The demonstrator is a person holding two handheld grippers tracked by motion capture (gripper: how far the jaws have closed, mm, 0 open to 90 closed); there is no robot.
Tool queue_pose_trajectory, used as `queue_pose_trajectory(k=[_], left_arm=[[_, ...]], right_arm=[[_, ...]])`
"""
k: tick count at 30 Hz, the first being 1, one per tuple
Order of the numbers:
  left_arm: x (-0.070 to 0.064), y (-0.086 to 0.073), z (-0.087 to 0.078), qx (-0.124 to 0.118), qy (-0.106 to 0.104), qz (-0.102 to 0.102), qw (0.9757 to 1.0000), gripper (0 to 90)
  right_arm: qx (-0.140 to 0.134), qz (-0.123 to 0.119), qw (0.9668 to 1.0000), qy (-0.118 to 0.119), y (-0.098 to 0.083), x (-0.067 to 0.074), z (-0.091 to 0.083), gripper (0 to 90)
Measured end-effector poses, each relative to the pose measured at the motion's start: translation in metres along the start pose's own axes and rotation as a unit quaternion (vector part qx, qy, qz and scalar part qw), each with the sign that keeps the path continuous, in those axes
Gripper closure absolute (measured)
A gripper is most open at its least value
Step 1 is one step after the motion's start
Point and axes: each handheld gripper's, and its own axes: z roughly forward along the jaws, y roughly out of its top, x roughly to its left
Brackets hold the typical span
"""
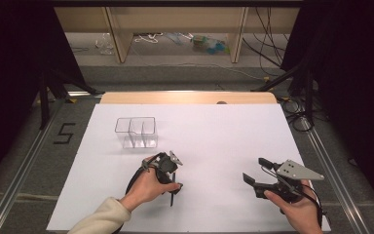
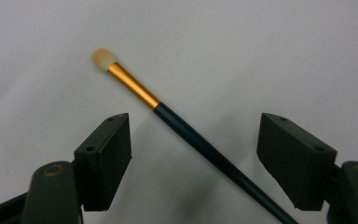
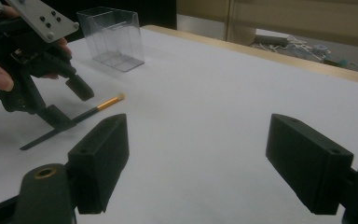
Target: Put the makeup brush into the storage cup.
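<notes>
A makeup brush (image 2: 191, 135) with a dark handle, gold ferrule and pale bristle tip lies flat on the white sheet (image 1: 214, 131). My left gripper (image 2: 193, 126) hangs over it, open, with a jaw on each side of the handle and a gap to each pad. In the high view the left gripper (image 1: 174, 174) is left of centre, and the brush handle (image 1: 172, 196) pokes out below it. From the right gripper view I see the left gripper (image 3: 69, 103) straddling the brush (image 3: 103, 103). My right gripper (image 1: 255, 170) rests open and empty at the front right.
A clear plastic box (image 1: 136, 131) with compartments stands upright on the sheet behind the left hand, also in the right gripper view as the clear box (image 3: 112, 37). The table's wooden far edge (image 1: 190, 97) lies beyond, with cables and shelving on the floor.
</notes>
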Motion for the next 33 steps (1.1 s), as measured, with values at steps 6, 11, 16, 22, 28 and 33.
queue_pose_trajectory(k=[6, 11, 16, 22, 28, 33], left_arm=[[0.001, 0.005, 0.0, 0.029, -0.003, -0.002, 0.9996, 26.6], [0.001, 0.008, 0.002, 0.04, -0.002, -0.004, 0.9992, 27.1], [0.001, 0.008, 0.004, 0.053, -0.005, -0.006, 0.9986, 28.3], [0.001, 0.008, 0.005, 0.068, -0.005, 0.0, 0.9977, 29.7], [0.003, 0.01, 0.006, 0.074, -0.01, -0.008, 0.9972, 30.9], [0.005, 0.011, 0.005, 0.083, -0.009, -0.008, 0.9965, 36.9]], right_arm=[[0.0, -0.002, 1.0, -0.001, 0.0, 0.0, 0.0, 22.3], [0.003, -0.002, 1.0, 0.001, 0.0, 0.0, 0.0, 22.3], [0.004, -0.002, 1.0, 0.002, 0.0, 0.0, 0.0, 22.3], [0.005, -0.004, 1.0, 0.002, 0.0, 0.0, -0.001, 22.4], [0.007, 0.003, 1.0, 0.004, 0.0, 0.0, -0.001, 22.4], [0.008, 0.0, 1.0, 0.003, 0.0, 0.0, -0.001, 22.4]])
